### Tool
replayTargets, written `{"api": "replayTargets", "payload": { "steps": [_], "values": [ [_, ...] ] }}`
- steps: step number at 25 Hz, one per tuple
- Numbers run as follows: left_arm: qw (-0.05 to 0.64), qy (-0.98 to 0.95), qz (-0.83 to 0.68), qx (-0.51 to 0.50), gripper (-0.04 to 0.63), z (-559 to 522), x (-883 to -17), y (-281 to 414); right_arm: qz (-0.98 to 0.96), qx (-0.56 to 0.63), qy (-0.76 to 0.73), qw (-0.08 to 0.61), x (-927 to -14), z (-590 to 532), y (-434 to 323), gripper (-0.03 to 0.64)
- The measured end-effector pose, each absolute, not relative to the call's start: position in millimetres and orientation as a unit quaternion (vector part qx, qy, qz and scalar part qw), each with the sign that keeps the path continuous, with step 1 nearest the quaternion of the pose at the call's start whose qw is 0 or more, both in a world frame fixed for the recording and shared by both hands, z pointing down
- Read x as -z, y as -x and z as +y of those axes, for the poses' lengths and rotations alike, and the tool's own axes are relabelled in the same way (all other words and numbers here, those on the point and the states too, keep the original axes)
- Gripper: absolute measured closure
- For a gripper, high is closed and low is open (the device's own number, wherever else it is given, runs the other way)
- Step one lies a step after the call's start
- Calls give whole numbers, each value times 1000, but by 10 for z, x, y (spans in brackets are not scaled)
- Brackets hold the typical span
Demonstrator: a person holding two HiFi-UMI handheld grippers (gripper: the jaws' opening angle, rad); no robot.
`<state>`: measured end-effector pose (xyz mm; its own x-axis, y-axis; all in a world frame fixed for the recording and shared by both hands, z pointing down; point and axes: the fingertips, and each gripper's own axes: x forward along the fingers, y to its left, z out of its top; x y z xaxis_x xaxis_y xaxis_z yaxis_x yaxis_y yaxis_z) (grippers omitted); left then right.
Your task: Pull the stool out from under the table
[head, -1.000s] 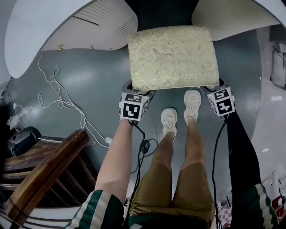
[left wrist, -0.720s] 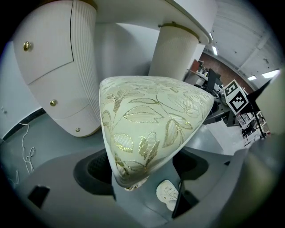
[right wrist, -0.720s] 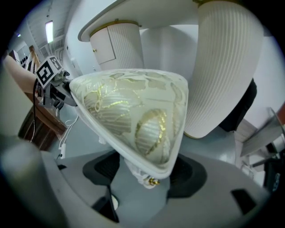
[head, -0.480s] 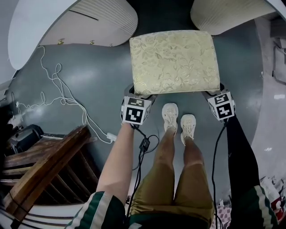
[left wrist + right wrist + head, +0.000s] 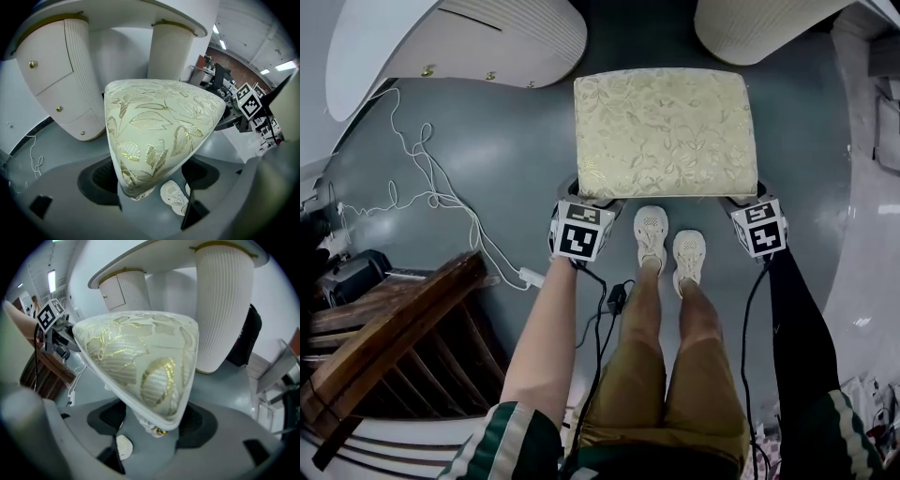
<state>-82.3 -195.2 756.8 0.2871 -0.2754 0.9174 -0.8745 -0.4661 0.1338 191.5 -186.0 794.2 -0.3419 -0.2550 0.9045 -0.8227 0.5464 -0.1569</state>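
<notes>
**Q:** Where is the stool?

**A:** The stool [image 5: 666, 131] stands on the floor [image 5: 487, 169], its seat almost wholly clear of the bench [image 5: 459, 47]. Only the far edge lies near the gap between the two fluted pedestals [image 5: 750, 28].

**Q:** Grip state?

**A:** My left hand-held gripper [image 5: 150, 177] is clamped, jaws part-way apart, on the stool's near left corner. My right hand-held gripper [image 5: 154, 420] is clamped the same way on the near right corner.

**Q:** Step in hand?

**A:** The pull itself, which I judge to be near its end.

**Q:** Next move?

**A:** My shoes [image 5: 652, 234] are just beside the near edge. I should step back first, then draw both corners towards me evenly, so the stool does not twist
</notes>
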Motion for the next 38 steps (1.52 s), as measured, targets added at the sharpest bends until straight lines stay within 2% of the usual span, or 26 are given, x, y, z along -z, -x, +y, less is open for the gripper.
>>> {"api": "replayTargets", "payload": {
  "steps": [38],
  "values": [
    [358,-710,-395,-460,195,-1840,-7558,778,-740,-319,-319,499,-7972,-1929,-1984,282]
  ]
}}
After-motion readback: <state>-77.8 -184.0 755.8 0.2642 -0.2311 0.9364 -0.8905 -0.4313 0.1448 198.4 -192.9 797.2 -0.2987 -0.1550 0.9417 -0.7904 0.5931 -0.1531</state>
